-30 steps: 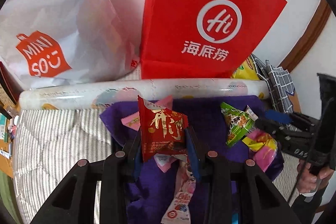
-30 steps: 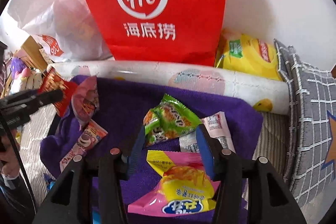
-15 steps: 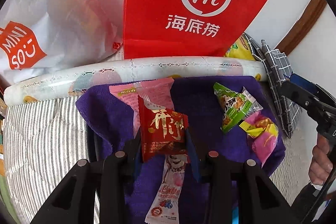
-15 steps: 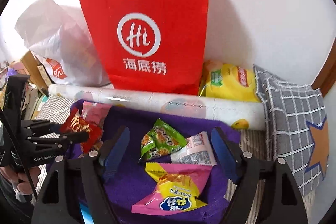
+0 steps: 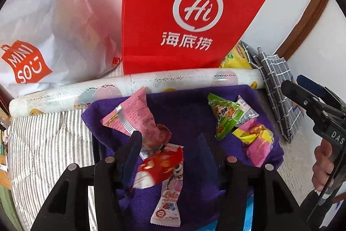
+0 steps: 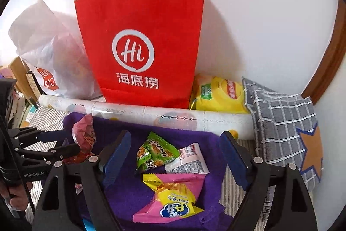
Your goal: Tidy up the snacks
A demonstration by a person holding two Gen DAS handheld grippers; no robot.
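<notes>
On the left of the purple cloth [image 5: 186, 105], a pink packet [image 5: 134, 116], a blurred red packet [image 5: 160, 163] and a long white-and-pink stick packet [image 5: 169, 194] are seen piled together in the left wrist view. The left gripper [image 5: 168, 144] is shown over them with its jaws just widened; the red packet lies between the blue pads, and no pad can be seen pressing on it. From the right wrist view only a crumpled pink and red edge of this pile can be made out behind the left gripper [image 6: 67, 142].

Behind the cloth, a printed white roll [image 6: 173, 118] is laid crosswise, with a white Miniso bag [image 5: 43, 36] and a red paper bag [image 6: 142, 47] stood against the wall. The bag's white handles are shown only in the right wrist view.

Toward the right of the cloth, a green packet [image 6: 155, 151], a white packet [image 6: 190, 159] and a pink-and-yellow packet [image 6: 173, 198] are grouped. The right gripper [image 6: 175, 157] is held above them with its jaws spread wide, freshly opened, touching none. A yellow bag [image 6: 218, 94] and a grey checked cloth [image 6: 281, 122] are fully shown only there.
</notes>
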